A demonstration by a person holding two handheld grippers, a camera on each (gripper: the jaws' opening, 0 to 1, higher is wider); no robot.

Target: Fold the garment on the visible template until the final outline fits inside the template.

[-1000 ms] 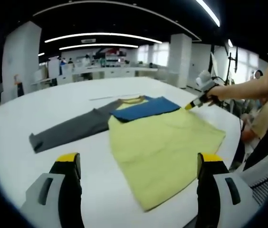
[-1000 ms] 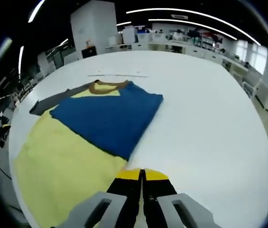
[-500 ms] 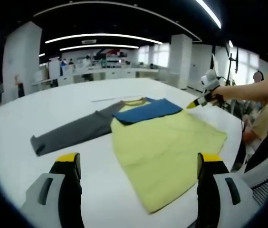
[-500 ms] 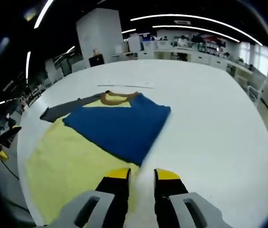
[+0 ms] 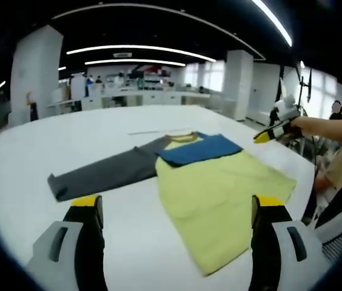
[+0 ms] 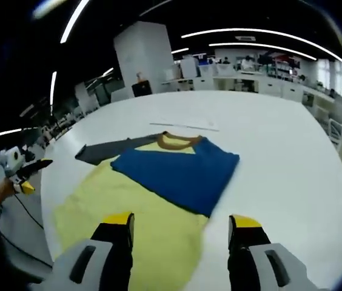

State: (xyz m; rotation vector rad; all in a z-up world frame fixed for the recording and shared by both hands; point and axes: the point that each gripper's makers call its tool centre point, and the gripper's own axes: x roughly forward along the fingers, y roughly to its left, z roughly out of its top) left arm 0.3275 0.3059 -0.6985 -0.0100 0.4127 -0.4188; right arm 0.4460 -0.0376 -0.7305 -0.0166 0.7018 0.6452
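Observation:
A long-sleeved shirt lies flat on the white table [image 5: 50, 139]. Its yellow body [image 5: 219, 194] faces me in the left gripper view, its grey sleeve [image 5: 104, 173] stretches out to the left, and its blue sleeve [image 5: 201, 148] is folded across the chest below the tan collar [image 5: 183, 137]. My left gripper [image 5: 177, 206] hovers open near the hem, holding nothing. In the right gripper view the blue sleeve [image 6: 180, 173] lies on the yellow body [image 6: 134, 212], with the grey sleeve [image 6: 107, 150] behind. My right gripper [image 6: 182, 221] stands open just above the cloth, empty.
A thin pale strip [image 6: 183, 126] lies on the table beyond the collar. The right gripper [image 5: 271, 133], held by a person's hand, shows at the table's right edge. The left gripper [image 6: 30, 176] shows at the far left. Desks and pillars stand behind.
My right gripper went from shut at the blue sleeve's edge to wide open and drew back and up. The left gripper's view shifted slightly; the shirt lies as before.

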